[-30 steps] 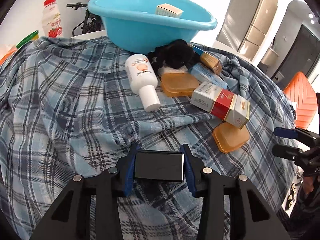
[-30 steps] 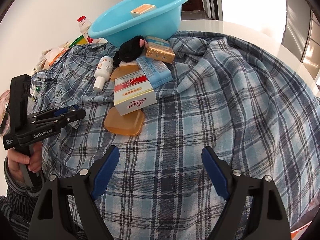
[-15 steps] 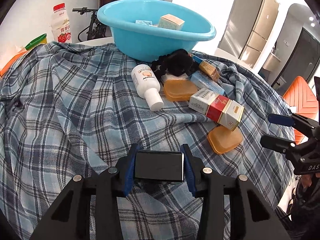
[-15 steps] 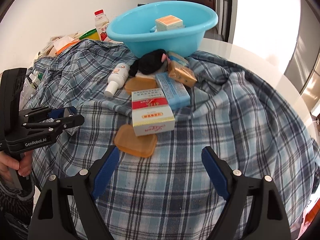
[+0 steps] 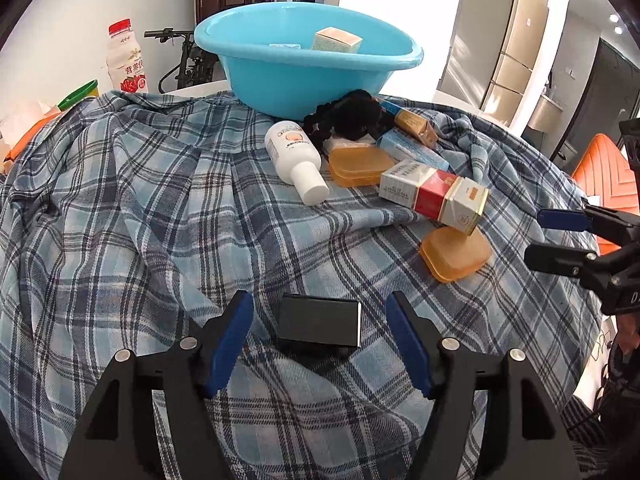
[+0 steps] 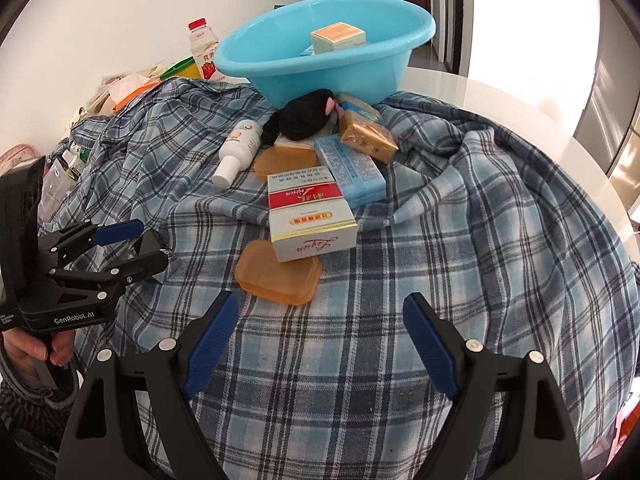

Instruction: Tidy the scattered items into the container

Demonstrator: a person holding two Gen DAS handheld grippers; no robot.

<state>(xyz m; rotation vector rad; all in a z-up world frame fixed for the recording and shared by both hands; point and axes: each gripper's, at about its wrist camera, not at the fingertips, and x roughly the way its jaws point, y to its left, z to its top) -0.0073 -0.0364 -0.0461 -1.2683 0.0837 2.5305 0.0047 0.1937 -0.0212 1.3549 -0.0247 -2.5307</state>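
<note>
The left gripper [image 5: 320, 328] is standing with its jaws apart around a small black box [image 5: 318, 320], which is lying on the plaid cloth [image 5: 160, 220] between the two blue pads without visibly touching either; as I judge it, the box is loose there and not being carried. The right gripper [image 6: 316, 344] is hovering with its jaws wide apart and nothing between them, pointing over the cloth toward the pile, probably lining up on the nearest amber soap case [image 6: 278, 272]. That case is lying partly under the red and white carton [image 6: 310, 216], so lifting it may be dragging the carton along. Farther back, the white bottle [image 5: 294, 156] is lying on its side just beside a black plush toy [image 6: 304, 114] and more boxes. The blue basin [image 5: 304, 60] is sitting at the far edge of the worktop, already holding a small box [image 6: 338, 36], so most of the tidying is waiting.
</note>
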